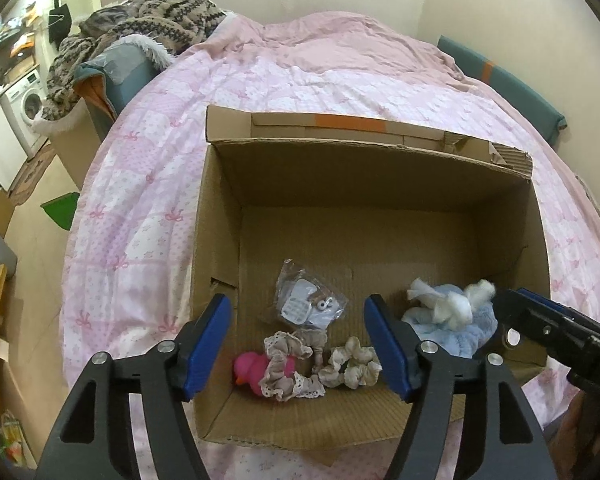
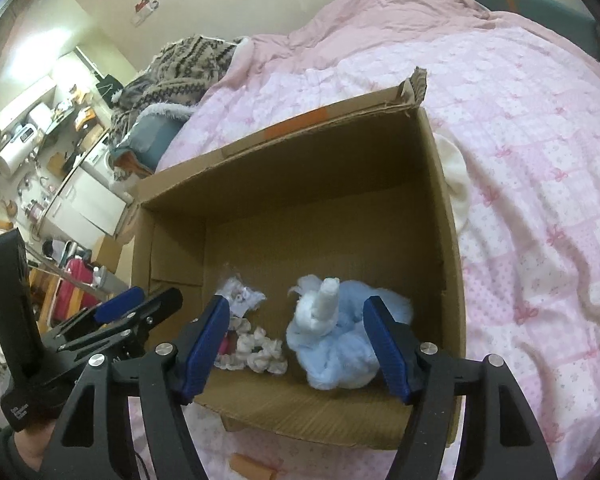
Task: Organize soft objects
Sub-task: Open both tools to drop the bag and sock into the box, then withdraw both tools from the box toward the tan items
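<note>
left gripper (image 1: 300, 344): jaws spread, empty, blue ribbed pads, over box's near edge
right gripper (image 2: 296, 346): jaws spread, empty, above blue toy
blue plush toy (image 2: 340, 336): fluffy, white parts, box's right near corner; long axis unclear
scrunchies (image 1: 320, 364): ruffled, lace-trimmed, beside pink duck (image 1: 252, 368)
plastic bag (image 1: 306, 300): crinkled, clear
cardboard box (image 1: 380, 184): corrugated, open
bed quilt (image 1: 148, 184): pink bow-print patchwork

We look down, close, into one cardboard box (image 1: 364, 184) on the bed (image 1: 148, 184); both wrist views share its inside, left view squarer, right view angled.
</note>
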